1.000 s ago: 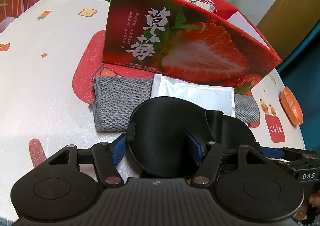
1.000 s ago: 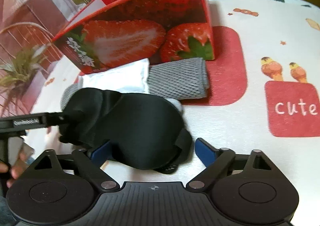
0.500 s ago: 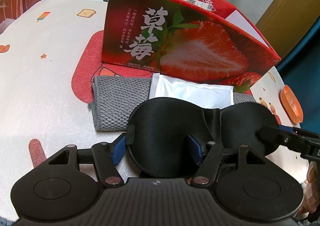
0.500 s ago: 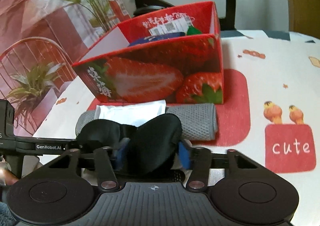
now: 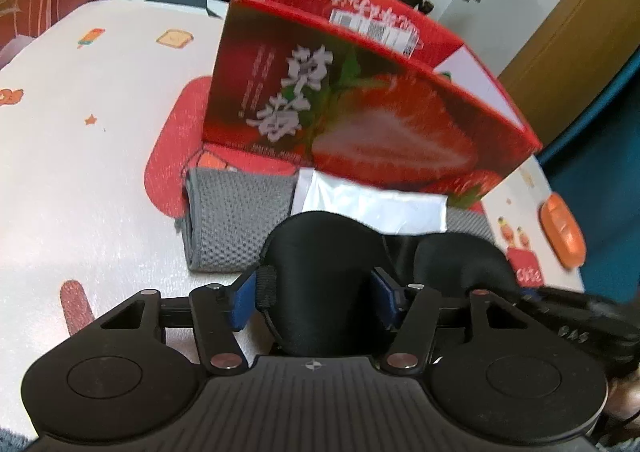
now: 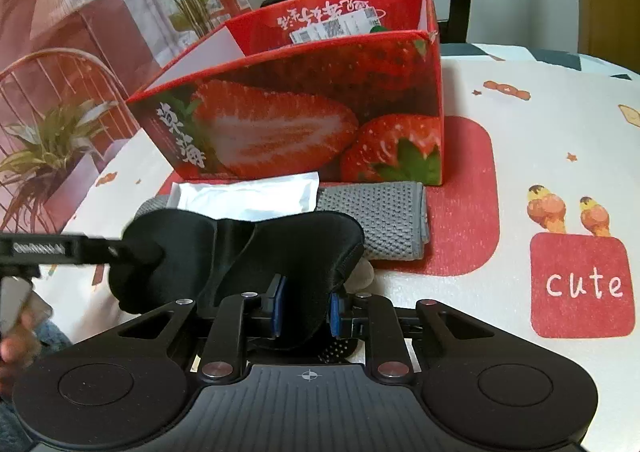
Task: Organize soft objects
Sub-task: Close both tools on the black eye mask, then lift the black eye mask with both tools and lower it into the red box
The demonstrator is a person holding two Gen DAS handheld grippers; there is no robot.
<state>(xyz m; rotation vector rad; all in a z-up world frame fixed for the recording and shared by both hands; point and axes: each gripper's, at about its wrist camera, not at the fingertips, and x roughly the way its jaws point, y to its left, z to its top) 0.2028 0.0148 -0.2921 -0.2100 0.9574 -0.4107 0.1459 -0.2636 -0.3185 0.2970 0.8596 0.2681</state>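
Note:
A black sleep mask [image 5: 316, 252] hangs between both grippers, just above the table. My left gripper [image 5: 312, 300] has one eye cup between its blue pads; its jaws are closing and the pads press the cup's sides. My right gripper [image 6: 306, 308] pinches the other cup [image 6: 296, 252], jaws closing tight on the fabric. In the right wrist view the left gripper's fingers [image 6: 132, 250] reach in from the left onto the mask. Behind it lie a folded grey towel [image 5: 236, 220] and a white packet [image 5: 372, 208] on top of the towel.
A red strawberry-printed box [image 5: 360, 112], open at the top, stands right behind the towel [image 6: 380, 212] and packet [image 6: 248, 196]. An orange object [image 5: 562, 232] lies at the table's right edge. The patterned tablecloth [image 6: 540, 132] stretches to the right. A hand [image 6: 12, 344] shows at the lower left.
The right gripper's jaws went from wide open around the mask to pinched on its cup. The mask folded in the middle and rose. The left jaws narrowed slightly.

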